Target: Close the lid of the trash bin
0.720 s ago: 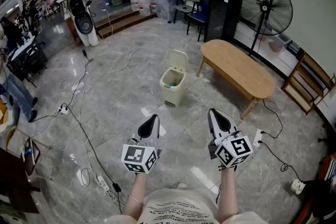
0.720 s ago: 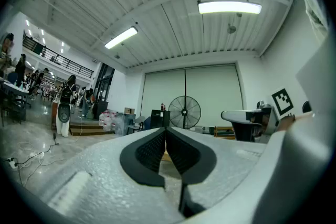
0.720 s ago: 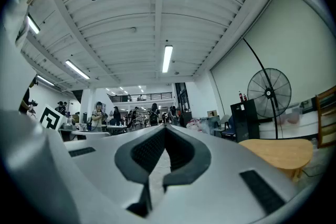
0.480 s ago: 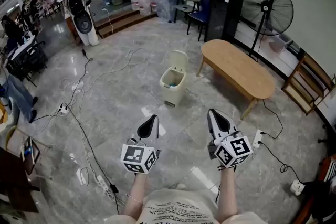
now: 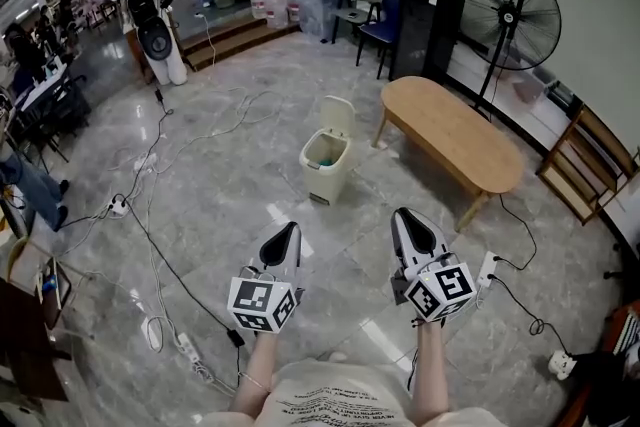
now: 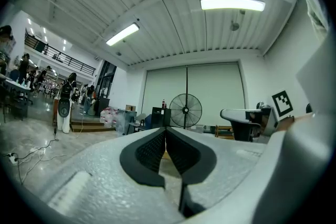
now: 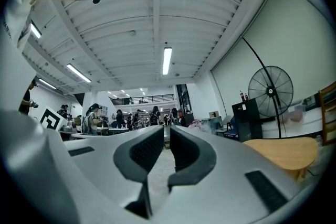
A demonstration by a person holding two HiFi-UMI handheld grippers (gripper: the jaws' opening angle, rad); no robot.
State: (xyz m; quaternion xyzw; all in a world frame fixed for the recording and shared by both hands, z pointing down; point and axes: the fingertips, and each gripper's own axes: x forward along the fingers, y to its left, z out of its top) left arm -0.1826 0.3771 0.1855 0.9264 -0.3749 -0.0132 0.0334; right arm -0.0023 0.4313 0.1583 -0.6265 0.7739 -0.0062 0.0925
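The cream trash bin stands on the marble floor ahead of me, its lid tipped up at the back and the opening uncovered. My left gripper and right gripper are held side by side, well short of the bin and pointing towards it. In the left gripper view the left gripper has its dark pads meeting at the tip with nothing between them. The right gripper in its own view is shut too and holds nothing. Neither gripper view shows the bin plainly.
An oval wooden table stands just right of the bin. Behind it are a standing fan and a black cabinet. Cables and a power strip lie on the floor at the left. A wooden rack is far right.
The whole head view has slid slightly; both grippers sit a touch lower and further left in it. Their pose is unchanged, and the bin lid stays up.
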